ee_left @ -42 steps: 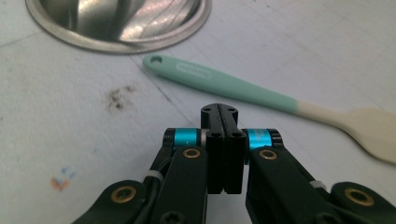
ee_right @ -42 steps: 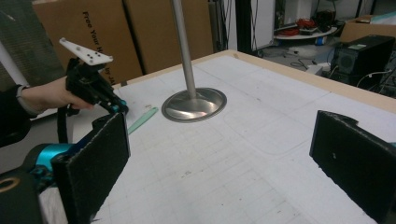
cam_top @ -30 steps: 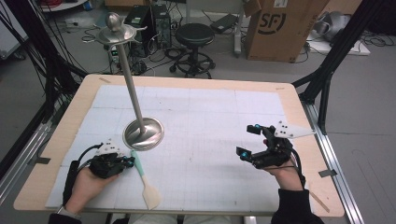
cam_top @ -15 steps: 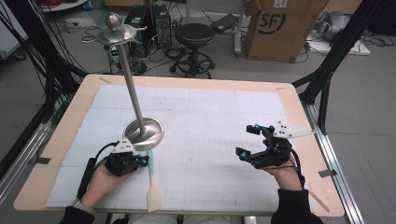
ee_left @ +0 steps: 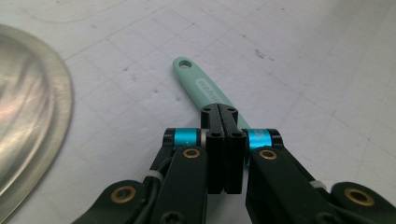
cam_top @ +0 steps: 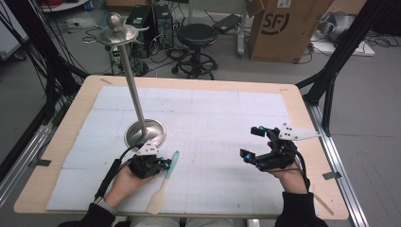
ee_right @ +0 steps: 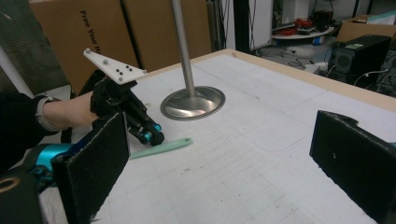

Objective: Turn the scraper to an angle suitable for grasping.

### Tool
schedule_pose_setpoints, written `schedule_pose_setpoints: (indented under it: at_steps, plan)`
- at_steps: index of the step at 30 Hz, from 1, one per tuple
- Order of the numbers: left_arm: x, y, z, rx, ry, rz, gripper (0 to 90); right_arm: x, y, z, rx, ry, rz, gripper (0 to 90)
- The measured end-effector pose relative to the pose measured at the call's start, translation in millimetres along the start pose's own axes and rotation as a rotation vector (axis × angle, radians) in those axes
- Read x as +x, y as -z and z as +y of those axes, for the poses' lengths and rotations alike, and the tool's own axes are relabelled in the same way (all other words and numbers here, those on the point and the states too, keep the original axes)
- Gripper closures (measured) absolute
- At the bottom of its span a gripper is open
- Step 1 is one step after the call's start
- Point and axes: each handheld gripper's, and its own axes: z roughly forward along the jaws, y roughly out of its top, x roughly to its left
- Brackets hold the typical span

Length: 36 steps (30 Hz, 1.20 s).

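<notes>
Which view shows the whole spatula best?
High view: the spatula shows end to end, mint handle to cream blade, beside the left gripper. Left gripper view gives the handle with its hanging hole; right gripper view the handle side-on.

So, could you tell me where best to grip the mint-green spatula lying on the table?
Grip the spatula mid-handle, from above, jaws across its narrow width: it lies flat, and the handle is slim and straight, unlike the broad cream blade.

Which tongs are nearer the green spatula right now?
Left. The left tongs are shut on the green spatula handle; the right tongs stand open, well off across the table.
</notes>
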Motion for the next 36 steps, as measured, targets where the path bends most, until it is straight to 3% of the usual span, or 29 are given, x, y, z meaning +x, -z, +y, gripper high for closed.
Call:
schedule_pose_setpoints:
  at_steps: [10,14,19,24,29,36]
  plan:
    - [-24.4,-9.8,7.9,0.031,-0.086,-0.031,89.7,0.6,2.6,-0.9,-0.001,-0.006,-0.005,3.8]
    - [-29.4,-3.2,8.1,0.055,-0.100,-0.036,89.7,0.8,5.1,-0.9,-0.006,-0.001,-0.008,3.8]
    - [-50.4,9.1,7.6,0.009,-0.136,-0.094,89.5,-1.1,8.4,-1.5,-0.013,-0.010,-0.014,3.8]
    - [-65.8,8.4,4.4,0.065,-0.184,-0.108,89.5,-0.9,8.3,-1.6,-0.009,-0.006,-0.012,3.8]
    - [-69.5,13.7,-6.7,0.117,-0.202,-0.116,89.6,-1.6,10.6,-0.3,-0.025,-0.004,-0.015,3.8]
    - [-68.0,23.5,-16.5,0.107,-0.205,-0.124,89.7,-2.1,8.1,-1.5,-0.010,-0.013,-0.011,3.8]
